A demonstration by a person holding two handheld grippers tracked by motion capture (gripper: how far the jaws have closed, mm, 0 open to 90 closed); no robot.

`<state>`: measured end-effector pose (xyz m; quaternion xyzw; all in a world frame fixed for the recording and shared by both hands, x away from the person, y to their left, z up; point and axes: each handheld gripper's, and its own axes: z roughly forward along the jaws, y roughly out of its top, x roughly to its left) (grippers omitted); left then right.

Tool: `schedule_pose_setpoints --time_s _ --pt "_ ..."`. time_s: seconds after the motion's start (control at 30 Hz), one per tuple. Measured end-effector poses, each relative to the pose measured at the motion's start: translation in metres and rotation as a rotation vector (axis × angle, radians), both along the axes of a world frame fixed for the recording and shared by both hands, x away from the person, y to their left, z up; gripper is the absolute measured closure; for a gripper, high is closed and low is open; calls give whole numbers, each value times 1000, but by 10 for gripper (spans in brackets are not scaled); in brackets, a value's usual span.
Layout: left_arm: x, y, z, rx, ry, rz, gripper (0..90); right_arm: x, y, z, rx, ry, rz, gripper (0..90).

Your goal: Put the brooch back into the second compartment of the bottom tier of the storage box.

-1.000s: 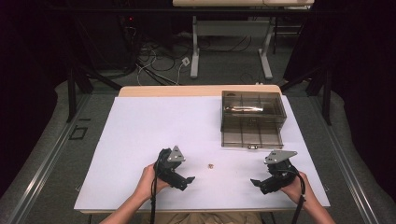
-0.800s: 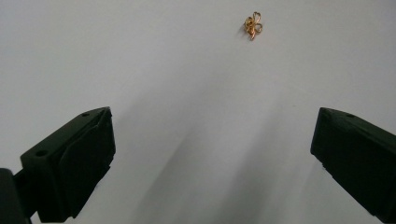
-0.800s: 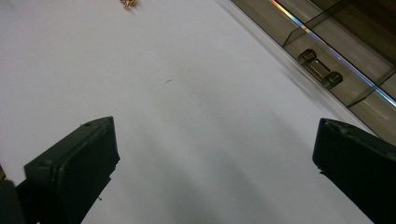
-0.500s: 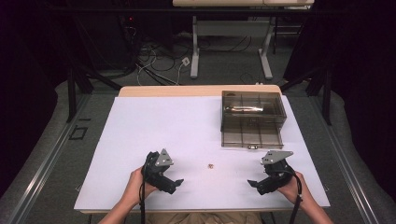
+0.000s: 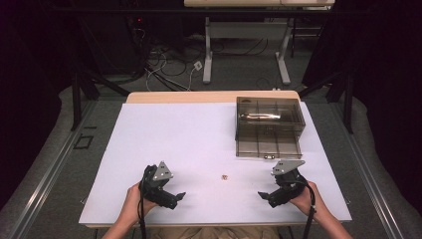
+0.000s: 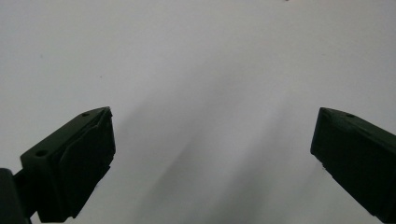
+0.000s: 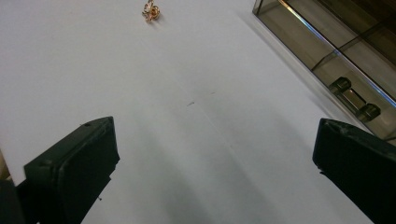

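Note:
A tiny gold trinket (image 5: 224, 176) lies on the white table (image 5: 189, 139) between my two grippers; in the right gripper view the gold trinket (image 7: 151, 12) sits far ahead at the top. My left gripper (image 5: 174, 198) rests near the front edge, left of the trinket, open with nothing between its jaws. Its view has my left gripper (image 6: 212, 158) over bare white table. My right gripper (image 5: 264, 195) sits to the trinket's right, also open and empty, and in its own view my right gripper (image 7: 215, 163) has wide-spread jaws.
A smoky transparent compartment box (image 5: 268, 127) stands at the back right, with a metallic object in its far section. Its front latch (image 7: 354, 99) appears in the right gripper view. Floor cables and table legs lie beyond the table's far edge.
Both hands have drawn back toward the front edge of the table, the left gripper also shifting leftward. The trinket and the box have stayed put.

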<state>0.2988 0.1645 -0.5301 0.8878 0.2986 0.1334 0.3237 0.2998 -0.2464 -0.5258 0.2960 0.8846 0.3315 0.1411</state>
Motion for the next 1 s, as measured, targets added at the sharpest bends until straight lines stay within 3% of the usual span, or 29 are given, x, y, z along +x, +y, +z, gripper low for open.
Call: schedule_pose_setpoints --time_s 0.37,1.0 --pt "-6 14 2 -15 -34 34 0 7 24 1 1 -4 38 0" --pt "-9 23 1 -8 -28 51 0 23 59 0 11 5 94 0"
